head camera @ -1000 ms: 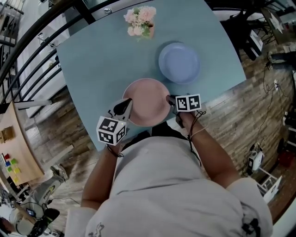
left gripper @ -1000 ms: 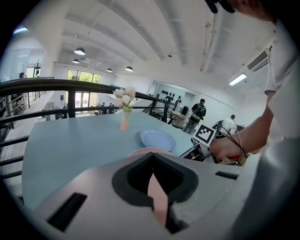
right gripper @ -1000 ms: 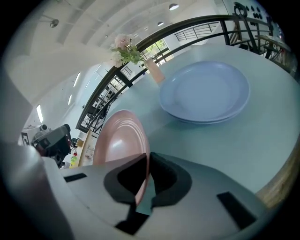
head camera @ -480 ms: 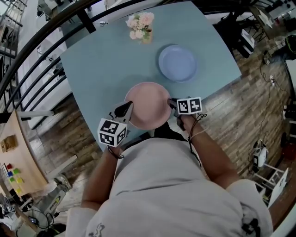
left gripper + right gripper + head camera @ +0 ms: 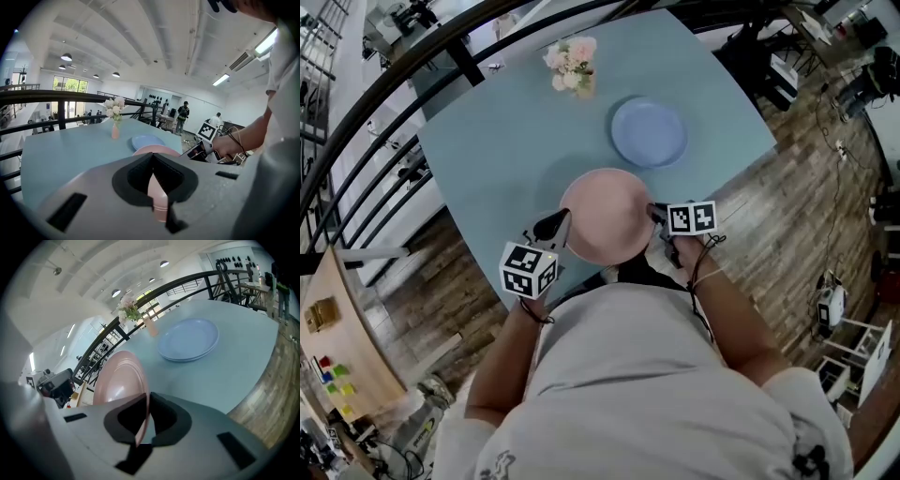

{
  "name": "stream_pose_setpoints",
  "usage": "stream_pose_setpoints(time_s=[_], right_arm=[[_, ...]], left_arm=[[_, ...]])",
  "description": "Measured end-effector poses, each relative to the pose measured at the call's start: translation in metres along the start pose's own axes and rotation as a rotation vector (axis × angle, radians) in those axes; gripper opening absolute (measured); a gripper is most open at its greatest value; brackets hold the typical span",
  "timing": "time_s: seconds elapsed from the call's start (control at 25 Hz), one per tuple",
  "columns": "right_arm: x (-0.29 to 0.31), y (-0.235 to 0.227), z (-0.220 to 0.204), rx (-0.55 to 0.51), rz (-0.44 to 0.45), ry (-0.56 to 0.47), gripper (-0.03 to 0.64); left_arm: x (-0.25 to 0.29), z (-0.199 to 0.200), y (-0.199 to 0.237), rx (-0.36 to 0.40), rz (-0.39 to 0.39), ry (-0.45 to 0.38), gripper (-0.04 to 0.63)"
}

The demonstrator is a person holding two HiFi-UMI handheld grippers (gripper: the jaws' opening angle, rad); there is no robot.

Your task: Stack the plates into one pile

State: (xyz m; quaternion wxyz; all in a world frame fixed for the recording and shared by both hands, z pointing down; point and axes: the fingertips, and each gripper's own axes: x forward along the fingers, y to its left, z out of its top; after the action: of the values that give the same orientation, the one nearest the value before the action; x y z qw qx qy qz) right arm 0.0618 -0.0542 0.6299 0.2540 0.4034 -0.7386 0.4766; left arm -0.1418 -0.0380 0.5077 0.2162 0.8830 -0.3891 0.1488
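pink plate (image 5: 605, 214): sits over the near edge of the table, right in front of the person, pinched at its rim from both sides. Can't really tell if it's clear of the tabletop or just resting on it.
left gripper (image 5: 555, 225): jaws closed down on the pink plate's left rim; in the left gripper view the thin pink edge runs straight through the notch between them.
right gripper (image 5: 661, 214): same deal on the opposite side, jaws nearly together and clamped on the plate's right rim, which shows edge-on between them in the right gripper view.
blue plate (image 5: 648, 132): lying flat on the table farther out, beyond the pink one and a bit to the right, apart from it with a strip of bare table between.
flower vase (image 5: 570, 64): small pink vase with pale flowers, upright near the far side of the table, left of the blue plate and well apart from it.
table (image 5: 497, 141): teal top, nothing else on it besides the two plates and the vase.
surroundings: dark railing (image 5: 366, 131) curving past the table's left side, wooden plank floor (image 5: 787, 216) on the right.
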Motion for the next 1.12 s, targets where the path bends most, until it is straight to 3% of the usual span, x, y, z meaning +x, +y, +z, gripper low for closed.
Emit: stream_pose_setpoints(time_s=[0.32,0.52,1.12], right_arm=[[-0.017,-0.030,0.021,0.016,0.000,-0.037,0.021],[-0.025,-0.055,0.038,-0.004,0.013,-0.022,0.021],[-0.064,-0.159,0.112,-0.132,0.113,0.063,0.023]], left_arm=[[0.026,0.019,-0.010,0.028,-0.005,-0.004,0.005],[0.053,0.027,-0.019,-0.022,0.008,-0.014,0.005],[0.158,0.054,-0.069,-0.107,0.175,-0.021,0.005]])
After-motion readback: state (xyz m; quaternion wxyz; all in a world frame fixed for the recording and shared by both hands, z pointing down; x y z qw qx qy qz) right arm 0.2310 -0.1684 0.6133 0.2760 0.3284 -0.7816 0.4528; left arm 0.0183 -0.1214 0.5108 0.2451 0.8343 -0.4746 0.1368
